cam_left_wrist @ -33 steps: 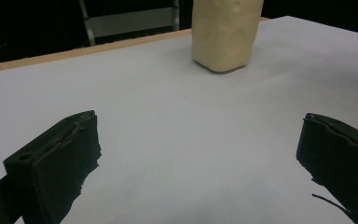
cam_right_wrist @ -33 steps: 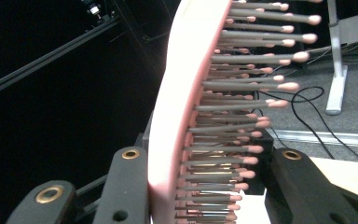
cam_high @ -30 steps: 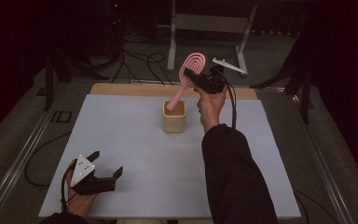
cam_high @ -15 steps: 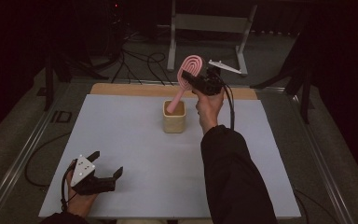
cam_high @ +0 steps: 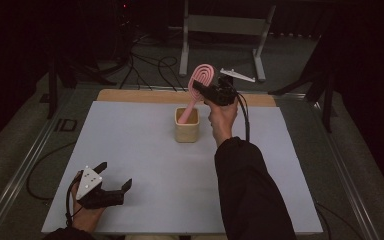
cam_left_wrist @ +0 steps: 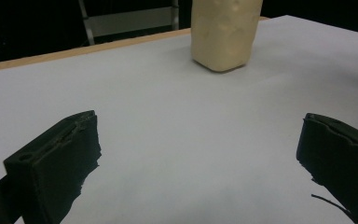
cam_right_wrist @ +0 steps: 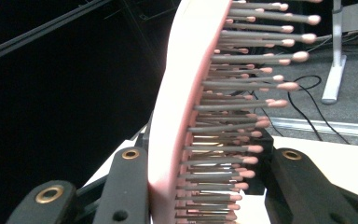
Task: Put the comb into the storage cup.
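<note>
We see right tongs [cam_high: 198, 88] pinching the pink hairbrush [cam_high: 200, 80] standing tilted in the beige cup [cam_high: 187, 131]; left tongs [cam_high: 114, 176] rest spread on the table [cam_high: 145, 165], well apart.

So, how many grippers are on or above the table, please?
2. The left gripper rests open at the table's near left corner. The right gripper is raised above the beige cup, shut on the pink hairbrush, whose handle stands in the cup.

One pink hairbrush [cam_high: 196, 90], handle down in one beige cup [cam_high: 186, 131]. Two handheld grippers: left gripper [cam_high: 114, 186], right gripper [cam_high: 198, 87]. One white table mat [cam_high: 145, 165]. One metal stand [cam_high: 220, 30] behind the table.
</note>
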Tool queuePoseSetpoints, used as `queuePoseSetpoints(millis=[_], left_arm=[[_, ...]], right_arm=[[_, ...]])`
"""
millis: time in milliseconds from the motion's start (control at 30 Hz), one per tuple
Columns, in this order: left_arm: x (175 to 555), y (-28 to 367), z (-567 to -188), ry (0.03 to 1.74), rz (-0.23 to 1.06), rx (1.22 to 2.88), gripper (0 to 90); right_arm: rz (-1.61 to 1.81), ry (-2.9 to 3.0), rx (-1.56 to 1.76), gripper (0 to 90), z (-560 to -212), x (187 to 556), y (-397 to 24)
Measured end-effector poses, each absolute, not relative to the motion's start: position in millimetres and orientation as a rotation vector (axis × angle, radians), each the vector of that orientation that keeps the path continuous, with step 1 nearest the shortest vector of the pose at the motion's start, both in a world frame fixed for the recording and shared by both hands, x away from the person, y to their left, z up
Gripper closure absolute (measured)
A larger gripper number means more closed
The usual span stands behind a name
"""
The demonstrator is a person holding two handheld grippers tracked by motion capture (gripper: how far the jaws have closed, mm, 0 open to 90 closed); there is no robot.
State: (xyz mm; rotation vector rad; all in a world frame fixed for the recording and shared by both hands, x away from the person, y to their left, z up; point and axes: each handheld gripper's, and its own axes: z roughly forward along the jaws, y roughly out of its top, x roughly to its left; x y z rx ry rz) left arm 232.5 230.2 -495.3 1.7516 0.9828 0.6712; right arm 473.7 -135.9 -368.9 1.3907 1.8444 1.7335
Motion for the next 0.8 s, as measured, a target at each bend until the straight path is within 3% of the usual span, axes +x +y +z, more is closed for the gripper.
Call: queuePoseSetpoints(millis=[800], left_arm=[[232, 231, -495, 0.984, 0.671, 1.753, 0.0]], right_arm=[[1.717, 1.876, 1.387, 63.0, -383, 472, -130]])
